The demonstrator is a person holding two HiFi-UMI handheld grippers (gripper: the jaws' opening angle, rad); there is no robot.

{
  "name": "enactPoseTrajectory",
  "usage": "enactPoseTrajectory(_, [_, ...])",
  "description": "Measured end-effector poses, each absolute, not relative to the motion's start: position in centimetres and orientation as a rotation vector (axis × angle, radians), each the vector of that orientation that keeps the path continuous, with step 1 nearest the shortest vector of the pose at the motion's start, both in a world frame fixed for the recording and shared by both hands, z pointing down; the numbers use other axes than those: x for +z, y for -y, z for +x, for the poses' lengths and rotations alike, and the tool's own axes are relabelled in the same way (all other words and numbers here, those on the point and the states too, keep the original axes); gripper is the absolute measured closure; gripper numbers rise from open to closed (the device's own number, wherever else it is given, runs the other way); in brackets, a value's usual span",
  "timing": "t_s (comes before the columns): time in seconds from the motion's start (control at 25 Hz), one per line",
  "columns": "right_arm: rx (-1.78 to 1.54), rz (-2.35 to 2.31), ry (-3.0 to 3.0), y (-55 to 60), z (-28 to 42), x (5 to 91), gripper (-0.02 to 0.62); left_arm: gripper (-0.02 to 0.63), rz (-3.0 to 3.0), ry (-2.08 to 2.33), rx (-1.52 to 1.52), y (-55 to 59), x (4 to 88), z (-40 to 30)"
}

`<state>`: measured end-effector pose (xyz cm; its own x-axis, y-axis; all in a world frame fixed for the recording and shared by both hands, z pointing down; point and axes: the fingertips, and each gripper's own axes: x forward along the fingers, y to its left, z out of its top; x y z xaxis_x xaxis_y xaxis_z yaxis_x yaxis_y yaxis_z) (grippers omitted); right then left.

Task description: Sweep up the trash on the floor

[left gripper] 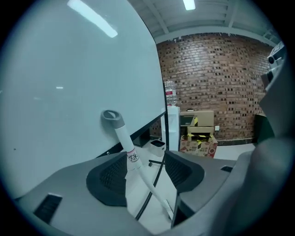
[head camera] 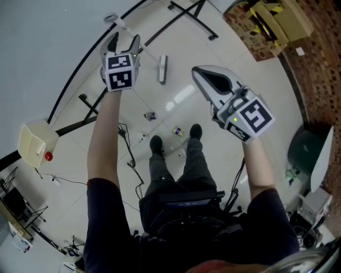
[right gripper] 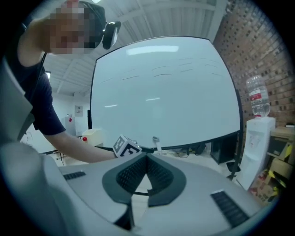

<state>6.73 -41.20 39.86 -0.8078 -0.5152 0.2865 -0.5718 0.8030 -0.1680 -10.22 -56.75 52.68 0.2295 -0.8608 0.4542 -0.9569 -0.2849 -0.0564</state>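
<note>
A broom stands by the whiteboard: its white handle (head camera: 136, 43) has a grey cap (left gripper: 110, 115), and its head (head camera: 162, 69) rests on the pale floor. My left gripper (head camera: 125, 41) is open around the upper handle. In the left gripper view the handle (left gripper: 133, 161) runs between the spread jaws of that gripper (left gripper: 146, 161), and the pads do not press on it. My right gripper (head camera: 198, 73) is shut and empty, further right and apart from the broom; its tips (right gripper: 146, 159) meet. Small trash pieces (head camera: 150, 115) (head camera: 177, 130) lie on the floor near the person's shoes.
The whiteboard's black stand legs (head camera: 184, 16) spread across the floor behind the broom. Cardboard boxes (head camera: 277, 18) sit by the brick wall, a water dispenser (left gripper: 171, 124) beside them. A beige box with a red button (head camera: 37, 141) and cables (head camera: 130, 160) lie at left.
</note>
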Motion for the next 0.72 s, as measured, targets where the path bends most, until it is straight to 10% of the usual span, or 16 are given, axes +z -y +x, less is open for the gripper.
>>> enactPoseTrajectory(0.6, [0.417, 0.906, 2.652, 39.2, 8.3, 44.8, 0.575, 0.359, 2.344, 1.731, 0.602, 63.0, 56.1, -9.2])
enactPoseTrajectory(0.72, [0.422, 0.919, 2.651, 38.7, 9.0, 45.0, 0.575, 0.47, 2.333, 1.79, 0.623, 63.7, 56.1, -9.3])
